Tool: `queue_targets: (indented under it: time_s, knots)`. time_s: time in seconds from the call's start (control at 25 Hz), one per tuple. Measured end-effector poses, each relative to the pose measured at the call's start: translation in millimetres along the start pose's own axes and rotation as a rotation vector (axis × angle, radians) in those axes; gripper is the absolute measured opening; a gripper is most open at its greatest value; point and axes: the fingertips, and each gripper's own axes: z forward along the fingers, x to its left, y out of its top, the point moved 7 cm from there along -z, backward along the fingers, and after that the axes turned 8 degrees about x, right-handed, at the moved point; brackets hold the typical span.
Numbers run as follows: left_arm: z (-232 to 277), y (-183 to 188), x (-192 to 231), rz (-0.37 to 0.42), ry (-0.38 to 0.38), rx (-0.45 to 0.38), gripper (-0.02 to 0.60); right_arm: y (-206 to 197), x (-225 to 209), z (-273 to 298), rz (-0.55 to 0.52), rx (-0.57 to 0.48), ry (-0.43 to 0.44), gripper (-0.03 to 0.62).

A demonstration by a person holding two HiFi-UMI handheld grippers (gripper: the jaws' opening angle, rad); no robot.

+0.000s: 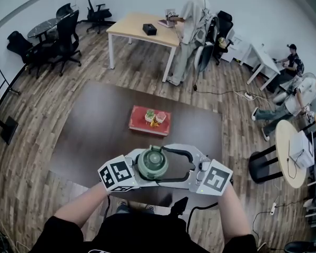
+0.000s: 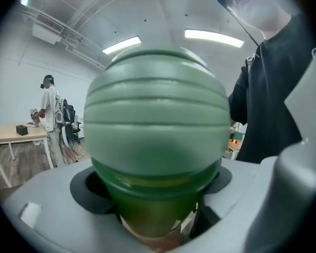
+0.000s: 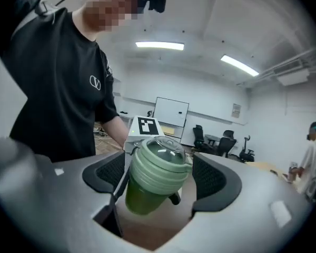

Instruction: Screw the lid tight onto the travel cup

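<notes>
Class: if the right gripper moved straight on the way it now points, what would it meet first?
The right gripper, jaws open, would most likely meet the green lid of the travel cup first; the left gripper holds it directly ahead.

Light: ceiling strips (image 3: pixel 159 46) are flooding the room brightly and evenly from above.
Glare: those strips are burning out white in both gripper views; the lid (image 3: pixel 163 151) is catching a pale sheen on its dome.
Shadows: only soft ones are falling under the far desk (image 1: pixel 142 28).
Focus: my travel cup (image 2: pixel 155 136) is blurring, filling the left gripper view.
Edges: every view is bowing and darkening toward its corners.
</notes>
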Motion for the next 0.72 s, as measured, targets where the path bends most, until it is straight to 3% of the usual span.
queue_targets:
  time_s: [0.16,0.28,0.4,0.56,0.64,0.72]
  knots:
    - [2.0,1.4,-4.8,0.016,-0.013,0.01,0.42,-1.8,-11.7,1.8,-0.029,0.031,0.124,0.407]
    - [-2.4,0.0,1.0,0.006,0.024,0.009,0.42,-3.4,-11.2,8.3,-0.026,0.015,0.071,0.402]
    - [-5.6,-6.8,6.9,-0.021,0.061,0.01,0.42,-8.6,-4.2,15.9,0.079,-0.024,-0.113,0.4]
    - [-6.5,-12.2,12.1,-0.03,0.101,0.033,0.42,-5.7,13.3,28.6,0.342,-0.025,-0.504,0.398]
    - [-4.5,-11.6,11.2,-0.028,0.105,0.028,0.421,-0.4,25.0,35.0,0.373,0.019,-0.678,0.398]
    - [-1.6,-8.7,10.6,-0.029,0.107,0.011,0.42,4.3,32.2,38.3,0.357,0.056,-0.788,0.399]
